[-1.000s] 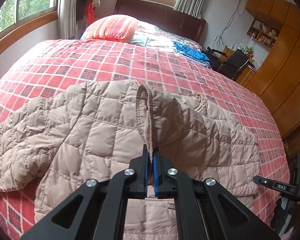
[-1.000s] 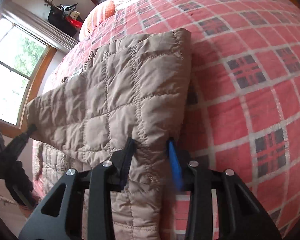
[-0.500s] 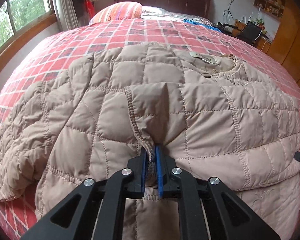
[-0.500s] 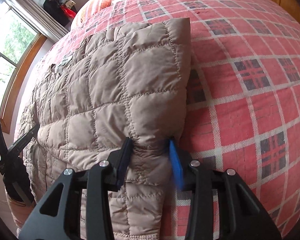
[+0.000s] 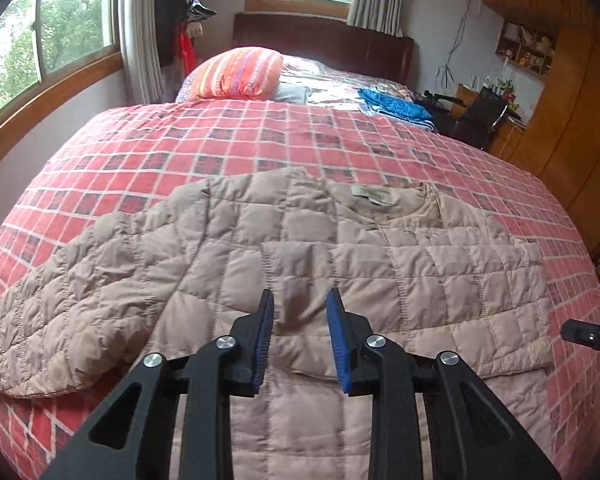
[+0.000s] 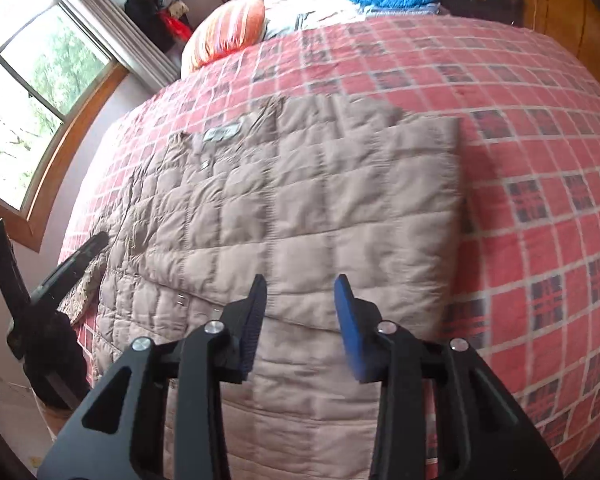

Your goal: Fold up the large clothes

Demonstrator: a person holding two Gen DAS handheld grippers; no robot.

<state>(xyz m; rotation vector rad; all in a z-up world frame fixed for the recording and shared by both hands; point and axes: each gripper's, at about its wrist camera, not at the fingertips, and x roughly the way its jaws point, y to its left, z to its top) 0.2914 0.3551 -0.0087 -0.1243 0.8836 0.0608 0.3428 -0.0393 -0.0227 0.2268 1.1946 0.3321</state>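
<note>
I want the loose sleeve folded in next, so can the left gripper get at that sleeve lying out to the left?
Probably yes. The left gripper is open and holds nothing, and the sleeve lies uncovered on the bedspread with nothing between.

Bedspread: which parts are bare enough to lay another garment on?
The checked bedspread is bare between the quilted jacket and the striped pillow, and on the jacket's right. The headboard end holds the blue clothes.
</note>
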